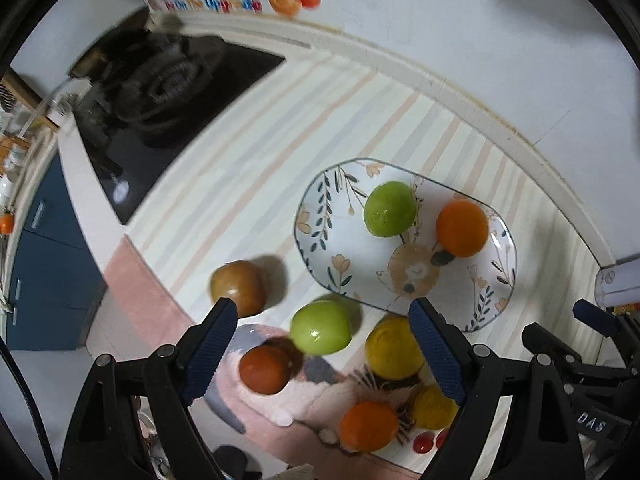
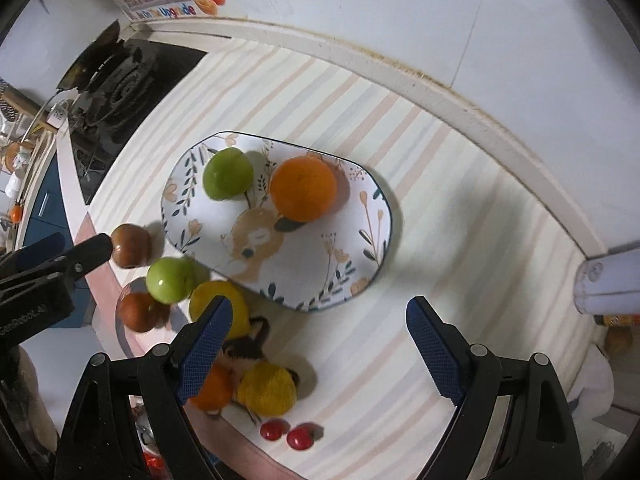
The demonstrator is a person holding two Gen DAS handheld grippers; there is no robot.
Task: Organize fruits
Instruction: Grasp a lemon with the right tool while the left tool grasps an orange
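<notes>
Both tools wide open, empty: left tool (image 1: 320,344), right tool (image 2: 320,340). Plate (image 1: 320,216) mid-frame holds green fruit (image 1: 389,209) and orange (image 1: 462,228). Loose green fruit (image 1: 321,328) lower centre of desk (image 1: 240,168), beside yellow one (image 1: 394,354). Risk: round fruit rolls off if nudged.

Both tools look alike: the left gripper (image 1: 322,344) and the right gripper (image 2: 320,344) have matte black plastic arms, round silver pivot screws, and textured dark-blue pads lining their jaws. White lettering marks each body.
</notes>
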